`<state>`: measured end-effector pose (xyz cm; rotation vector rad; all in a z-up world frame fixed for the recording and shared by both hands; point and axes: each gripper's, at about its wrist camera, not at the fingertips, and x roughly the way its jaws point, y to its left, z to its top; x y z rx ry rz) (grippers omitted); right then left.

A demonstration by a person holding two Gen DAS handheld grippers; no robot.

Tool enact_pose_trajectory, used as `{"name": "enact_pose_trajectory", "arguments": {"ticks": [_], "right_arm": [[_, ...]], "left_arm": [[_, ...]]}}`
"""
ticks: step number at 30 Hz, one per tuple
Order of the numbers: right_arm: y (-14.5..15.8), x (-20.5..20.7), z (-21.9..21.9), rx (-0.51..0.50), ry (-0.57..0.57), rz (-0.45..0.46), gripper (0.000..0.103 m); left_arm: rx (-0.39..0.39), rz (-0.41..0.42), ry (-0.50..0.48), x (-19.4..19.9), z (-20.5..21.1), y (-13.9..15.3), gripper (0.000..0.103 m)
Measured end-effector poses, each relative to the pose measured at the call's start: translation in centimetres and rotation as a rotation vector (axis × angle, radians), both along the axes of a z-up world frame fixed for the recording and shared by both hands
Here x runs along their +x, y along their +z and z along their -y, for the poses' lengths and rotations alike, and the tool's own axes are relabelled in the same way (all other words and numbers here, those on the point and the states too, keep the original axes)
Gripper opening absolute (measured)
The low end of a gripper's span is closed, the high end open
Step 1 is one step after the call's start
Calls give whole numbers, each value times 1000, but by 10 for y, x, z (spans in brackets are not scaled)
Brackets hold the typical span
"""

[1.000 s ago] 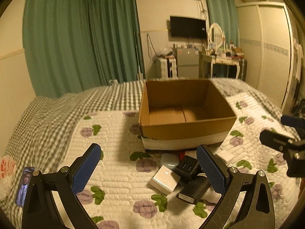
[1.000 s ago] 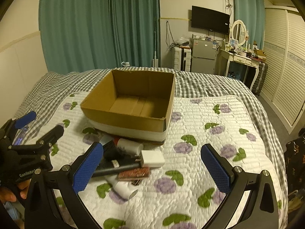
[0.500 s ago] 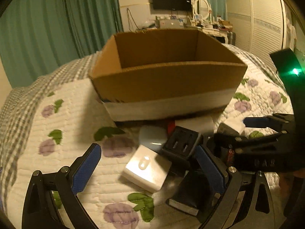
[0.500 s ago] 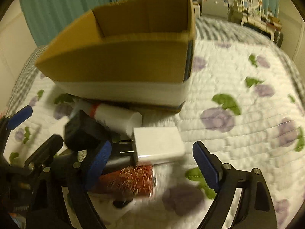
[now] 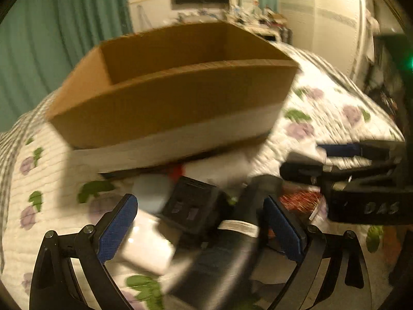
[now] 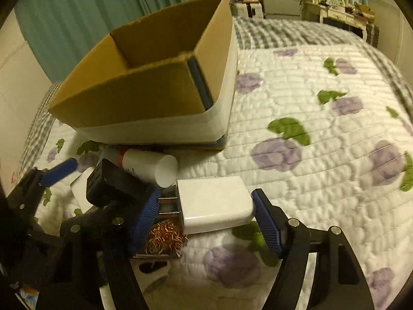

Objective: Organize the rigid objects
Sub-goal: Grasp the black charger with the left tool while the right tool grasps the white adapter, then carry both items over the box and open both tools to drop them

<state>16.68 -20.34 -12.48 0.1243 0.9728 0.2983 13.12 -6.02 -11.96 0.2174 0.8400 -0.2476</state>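
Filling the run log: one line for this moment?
left gripper: open over black adapter | right gripper: open around white charger | cardboard box: nothing visible inside

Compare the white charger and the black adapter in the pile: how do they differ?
The white charger is glossy, lies flat, and sits between the right gripper fingers; the black adapter is matte, tilted on the pile, and sits between the left gripper fingers. Both are boxy plugs lying before the cardboard box.

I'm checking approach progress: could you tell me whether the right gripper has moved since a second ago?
Yes. The right gripper has moved forward and down toward the cardboard box, now straddling the white charger.
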Motion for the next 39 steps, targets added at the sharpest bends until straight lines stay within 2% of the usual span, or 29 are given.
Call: {"name": "enact_pose_trajectory", "arguments": {"ticks": [3,6,8,9,10,13,17,21,31,39], "right_arm": [[6,-3,7,3,-6,20,72],[9,-2,4,17,-12,24,72],[12,-3,2,19,-15,26,72],[13,-3,1,20,-14,27,72],[13,-3,0,19,-11,29,72],[13,-5,-3,8,-3,34,72],[17,-11,-5,0,6,40,72],[29,-19,-5,-18,9,60,72],[98,-36,-15,-50,13,163,72],[161,-23,-42,-120,59,269,72]], "left_arm": [[0,-19,-26,1,7,-3,94],[-43,-42,-19,6,1,-2,92],[-82,-48,-5,8,-6,1,85],[-97,-51,12,9,-9,2,73],[-103,-57,38,12,-12,2,55],[-149,-95,49,17,-19,-2,55],[-126,-86,46,11,-16,0,54],[-125,-74,85,0,-23,11,54],[-180,50,131,-24,-46,88,54],[-184,166,164,-2,-70,156,54]]}}
